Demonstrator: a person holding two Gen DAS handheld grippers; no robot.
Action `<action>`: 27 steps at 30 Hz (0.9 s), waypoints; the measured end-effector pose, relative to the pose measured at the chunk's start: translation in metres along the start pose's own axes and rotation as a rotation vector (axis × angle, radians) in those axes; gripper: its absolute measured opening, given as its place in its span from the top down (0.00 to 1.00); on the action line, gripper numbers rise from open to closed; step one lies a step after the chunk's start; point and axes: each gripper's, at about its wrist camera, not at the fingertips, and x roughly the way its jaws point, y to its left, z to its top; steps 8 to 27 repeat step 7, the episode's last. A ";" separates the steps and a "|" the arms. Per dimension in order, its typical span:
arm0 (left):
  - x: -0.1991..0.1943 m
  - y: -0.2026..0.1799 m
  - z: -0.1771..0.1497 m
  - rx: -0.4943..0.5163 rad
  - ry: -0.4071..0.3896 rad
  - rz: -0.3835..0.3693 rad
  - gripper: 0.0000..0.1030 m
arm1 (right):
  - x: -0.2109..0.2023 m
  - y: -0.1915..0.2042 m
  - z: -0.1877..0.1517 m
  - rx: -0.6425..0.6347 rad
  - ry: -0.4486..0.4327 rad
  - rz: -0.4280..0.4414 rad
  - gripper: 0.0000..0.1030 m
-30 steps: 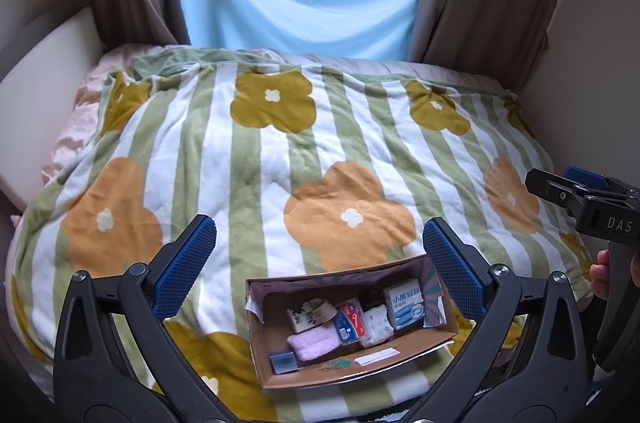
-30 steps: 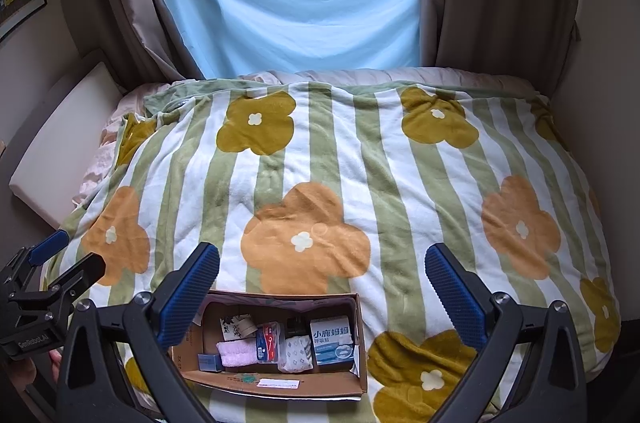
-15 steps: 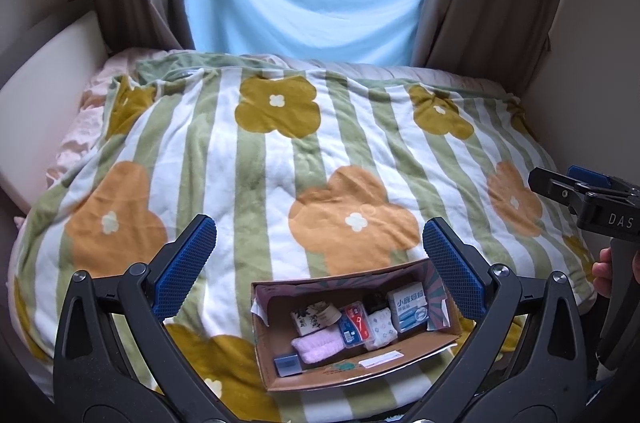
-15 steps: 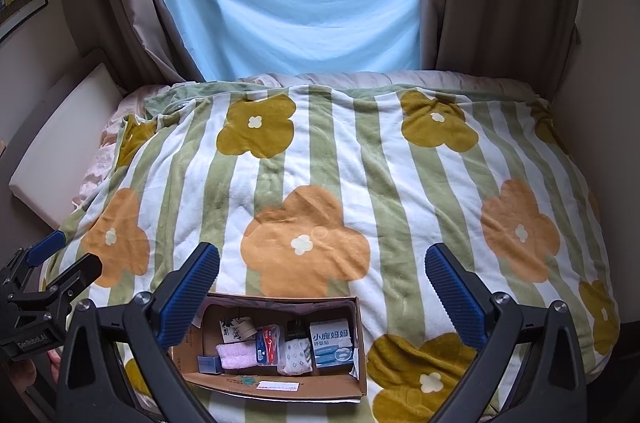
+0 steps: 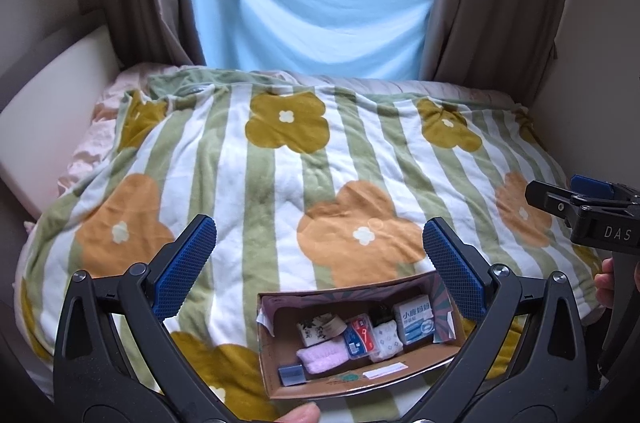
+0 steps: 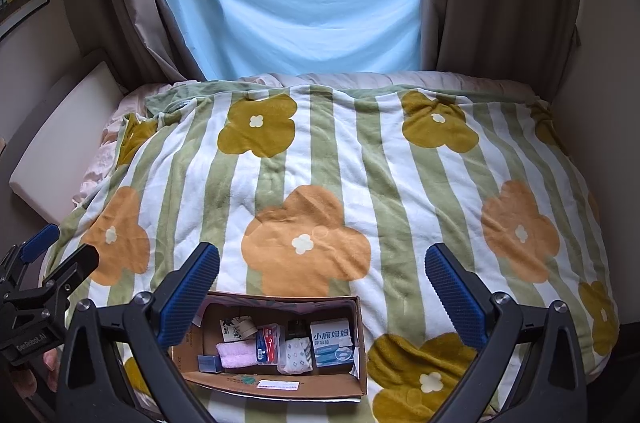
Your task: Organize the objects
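An open cardboard box (image 5: 416, 381) (image 6: 276, 387) lies on the bed's near edge. It holds a white-and-blue carton (image 5: 414, 319) (image 6: 332, 343), a pink cloth (image 5: 322, 361) (image 6: 238, 355), a red-and-blue packet (image 5: 358, 339) (image 6: 268, 343), a patterned white pouch (image 6: 296, 355) and a small blue box (image 5: 292, 375) (image 6: 209, 363). My left gripper (image 5: 320, 265) is open and empty above the box. My right gripper (image 6: 322, 289) is open and empty above the box too. Each gripper shows at the other view's edge.
A green-and-white striped blanket with orange and yellow flowers (image 5: 280, 183) (image 6: 360, 183) covers the bed. A light blue sheet (image 6: 296, 7) hangs over the window between brown curtains. A white padded panel (image 5: 52, 83) lines the left wall.
The left wrist view has tilted up and back a little, so the box sits lower in it. The right view is almost unchanged. Both grippers stay open.
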 end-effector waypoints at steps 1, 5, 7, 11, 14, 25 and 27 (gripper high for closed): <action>-0.001 0.000 0.000 0.001 -0.007 0.002 0.00 | 0.000 0.000 -0.001 0.000 0.000 0.000 0.01; -0.003 0.001 0.000 -0.001 -0.020 0.011 0.00 | 0.000 0.000 -0.001 0.001 -0.001 0.001 0.00; -0.003 0.002 0.001 0.000 -0.022 0.007 0.00 | 0.001 0.001 0.001 0.000 0.001 0.002 0.01; -0.003 0.002 0.001 0.000 -0.022 0.007 0.00 | 0.001 0.001 0.001 0.000 0.001 0.002 0.01; -0.003 0.002 0.001 0.000 -0.022 0.007 0.00 | 0.001 0.001 0.001 0.000 0.001 0.002 0.01; -0.003 0.002 0.001 0.000 -0.022 0.007 0.00 | 0.001 0.001 0.001 0.000 0.001 0.002 0.01; -0.003 0.002 0.001 0.000 -0.022 0.007 0.00 | 0.001 0.001 0.001 0.000 0.001 0.002 0.01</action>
